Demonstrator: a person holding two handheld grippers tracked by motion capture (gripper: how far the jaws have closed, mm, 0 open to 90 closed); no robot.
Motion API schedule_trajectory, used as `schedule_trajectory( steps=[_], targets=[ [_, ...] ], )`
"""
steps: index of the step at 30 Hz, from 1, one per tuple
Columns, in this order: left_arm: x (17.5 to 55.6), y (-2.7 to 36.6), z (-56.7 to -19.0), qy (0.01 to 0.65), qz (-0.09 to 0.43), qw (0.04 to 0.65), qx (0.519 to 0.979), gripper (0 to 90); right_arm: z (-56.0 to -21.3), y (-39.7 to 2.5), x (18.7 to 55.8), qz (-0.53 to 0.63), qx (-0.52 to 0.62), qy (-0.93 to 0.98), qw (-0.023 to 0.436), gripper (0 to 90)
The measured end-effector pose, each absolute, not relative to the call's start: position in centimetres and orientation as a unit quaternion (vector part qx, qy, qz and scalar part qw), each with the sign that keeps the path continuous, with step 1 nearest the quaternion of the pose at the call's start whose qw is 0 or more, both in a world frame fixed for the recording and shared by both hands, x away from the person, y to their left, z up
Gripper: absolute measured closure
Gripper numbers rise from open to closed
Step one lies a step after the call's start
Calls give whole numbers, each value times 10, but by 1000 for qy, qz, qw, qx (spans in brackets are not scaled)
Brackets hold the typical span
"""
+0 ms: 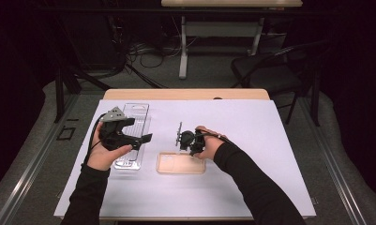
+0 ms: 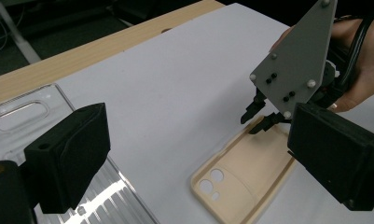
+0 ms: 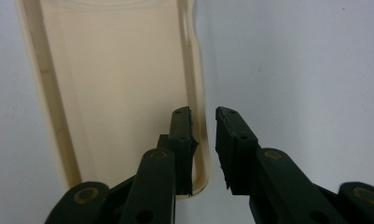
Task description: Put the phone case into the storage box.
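From the high view, a cream phone case (image 1: pixel 181 163) lies open side up on the white sheet (image 1: pixel 251 136) covering the wooden counter (image 1: pixel 185 94), long axis running left to right across it. The right tongs (image 1: pixel 191 149) point down at its far long edge, and the hand hides their tips. The left tongs (image 1: pixel 146 138) hang over a clear plastic tray (image 1: pixel 134 123), whose near end is partly masked by the left hand (image 1: pixel 103 152). Behind the counter sit a dark chair (image 1: pixel 270 70), cables on grey floor and another table, the rest lost in shadow.

In the left gripper view, the left tongs (image 2: pixel 194 154) stand wide apart with nothing between them. The case (image 2: pixel 243 175) shows its camera cut-outs at the nearer end; its other end is cut off behind one jaw. The right tongs (image 2: pixel 259 116) meet its far rim under their grey plate.

In the right gripper view, the right tongs (image 3: pixel 204 140) are narrowed astride the case's side wall (image 3: pixel 198 116), one jaw inside, one outside, not yet closed on it. The case's top runs out of frame.
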State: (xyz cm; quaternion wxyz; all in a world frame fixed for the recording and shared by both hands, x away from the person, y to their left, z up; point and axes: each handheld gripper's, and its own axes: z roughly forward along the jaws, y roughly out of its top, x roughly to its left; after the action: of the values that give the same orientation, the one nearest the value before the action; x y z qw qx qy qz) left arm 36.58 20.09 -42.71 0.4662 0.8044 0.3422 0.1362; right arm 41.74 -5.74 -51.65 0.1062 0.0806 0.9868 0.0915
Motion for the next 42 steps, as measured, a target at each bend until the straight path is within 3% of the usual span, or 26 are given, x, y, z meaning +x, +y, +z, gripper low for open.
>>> schedule_trajectory(
  steps=[30, 42],
  targets=[
    [367, 202, -428, 344, 134, 465, 805, 58, -528, -63, 420, 82, 47, 989, 111, 878],
    [368, 202, -430, 347, 133, 464, 804, 58, -528, -63, 419, 81, 35, 989, 116, 882]
  ],
)
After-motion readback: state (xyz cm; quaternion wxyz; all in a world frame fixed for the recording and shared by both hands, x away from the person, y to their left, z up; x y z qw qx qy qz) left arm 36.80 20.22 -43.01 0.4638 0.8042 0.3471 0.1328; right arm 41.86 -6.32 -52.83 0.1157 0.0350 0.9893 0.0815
